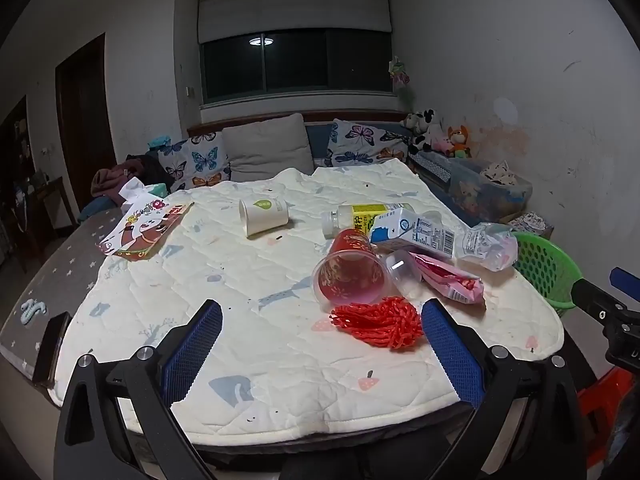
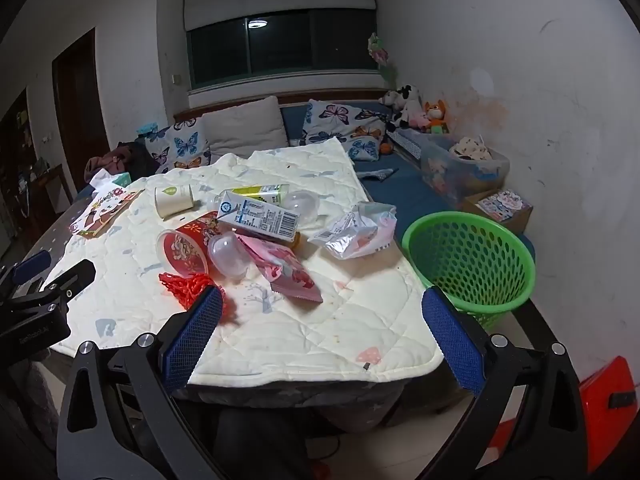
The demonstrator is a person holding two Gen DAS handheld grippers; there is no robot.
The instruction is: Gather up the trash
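Your left claw (image 1: 322, 344) is hanging wide open and empty with the red mesh net (image 1: 378, 322) lying just ahead, close inside its right finger, the nearest piece of trash and spreading crosswise. Your right claw (image 2: 322, 338), also gaping empty, is sitting nearer the green basket (image 2: 472, 260) off the table's (image 2: 300, 344) right edge. The red-printed clear cup (image 1: 352, 276), clear dome lid (image 1: 404, 276) and pink wrapper (image 1: 448, 282) are crowding just behind the net, so you are risking a snag.

Black tool (image 1: 322, 354), blue mesh pads (image 1: 194, 354), silver screws
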